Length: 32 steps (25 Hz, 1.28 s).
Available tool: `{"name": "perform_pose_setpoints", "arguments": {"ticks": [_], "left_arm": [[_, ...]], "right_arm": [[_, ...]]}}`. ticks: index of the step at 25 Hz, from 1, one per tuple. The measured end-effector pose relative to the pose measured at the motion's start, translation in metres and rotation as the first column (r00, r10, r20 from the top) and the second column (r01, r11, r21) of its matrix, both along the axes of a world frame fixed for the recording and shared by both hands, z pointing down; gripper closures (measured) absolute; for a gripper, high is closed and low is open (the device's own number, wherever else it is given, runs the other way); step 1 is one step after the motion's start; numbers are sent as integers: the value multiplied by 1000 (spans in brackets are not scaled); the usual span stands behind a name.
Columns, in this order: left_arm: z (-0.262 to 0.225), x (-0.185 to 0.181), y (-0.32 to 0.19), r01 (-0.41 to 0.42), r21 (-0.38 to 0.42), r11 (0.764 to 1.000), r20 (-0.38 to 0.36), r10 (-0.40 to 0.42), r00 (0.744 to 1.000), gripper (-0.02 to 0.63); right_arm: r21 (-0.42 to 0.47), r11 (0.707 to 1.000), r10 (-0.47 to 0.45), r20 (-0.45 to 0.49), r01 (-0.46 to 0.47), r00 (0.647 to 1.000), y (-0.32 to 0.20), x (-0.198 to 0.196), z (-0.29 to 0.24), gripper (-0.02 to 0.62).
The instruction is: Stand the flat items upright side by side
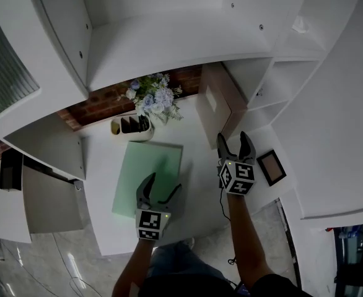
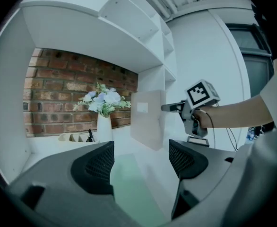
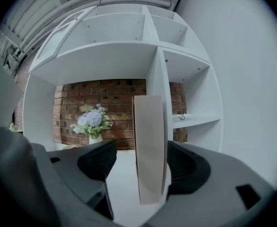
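Beige board upright between jaws of right claw

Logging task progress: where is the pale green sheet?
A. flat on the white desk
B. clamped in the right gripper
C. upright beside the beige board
A: the green sheet lies flat on the desk, below the open left gripper.
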<state>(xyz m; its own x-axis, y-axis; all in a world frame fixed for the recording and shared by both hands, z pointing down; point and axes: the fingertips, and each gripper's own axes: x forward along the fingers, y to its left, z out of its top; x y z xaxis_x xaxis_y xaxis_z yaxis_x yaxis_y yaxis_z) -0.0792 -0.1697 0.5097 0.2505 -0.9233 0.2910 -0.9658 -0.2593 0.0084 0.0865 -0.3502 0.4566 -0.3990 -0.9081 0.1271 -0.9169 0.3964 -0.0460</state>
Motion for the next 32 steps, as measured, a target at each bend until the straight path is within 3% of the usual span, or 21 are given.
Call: {"name": "perform_pose_setpoints", "arguments": {"ticks": [7, 13, 18, 23, 28, 32], "left_arm": [[18, -72, 19, 93, -71, 993, 69, -88, 994, 270], [60, -138, 37, 152, -198, 968, 126, -129, 984, 270], [97, -166, 35, 133, -326, 936, 69, -116, 991, 268], [128, -175, 31, 85, -457, 885, 5, -93, 996, 268], [140, -178, 26, 29, -532, 846, -100, -96, 990, 256], [143, -177, 24, -16, -554, 832, -158, -86, 984, 255]], "right_arm": [[-106, 994, -30, 61, 36, 998, 77, -25, 39, 282], [-277, 953, -101, 99, 125, 990, 129, -76, 96, 270], [-397, 898, -155, 122, 191, 980, 156, -112, 134, 259], [-505, 836, -185, 110, 215, 977, 169, -140, 166, 241], [-601, 773, -174, 112, 206, 978, 167, -152, 192, 228], [-644, 728, -179, 154, 236, 972, 168, -165, 203, 227]]}}
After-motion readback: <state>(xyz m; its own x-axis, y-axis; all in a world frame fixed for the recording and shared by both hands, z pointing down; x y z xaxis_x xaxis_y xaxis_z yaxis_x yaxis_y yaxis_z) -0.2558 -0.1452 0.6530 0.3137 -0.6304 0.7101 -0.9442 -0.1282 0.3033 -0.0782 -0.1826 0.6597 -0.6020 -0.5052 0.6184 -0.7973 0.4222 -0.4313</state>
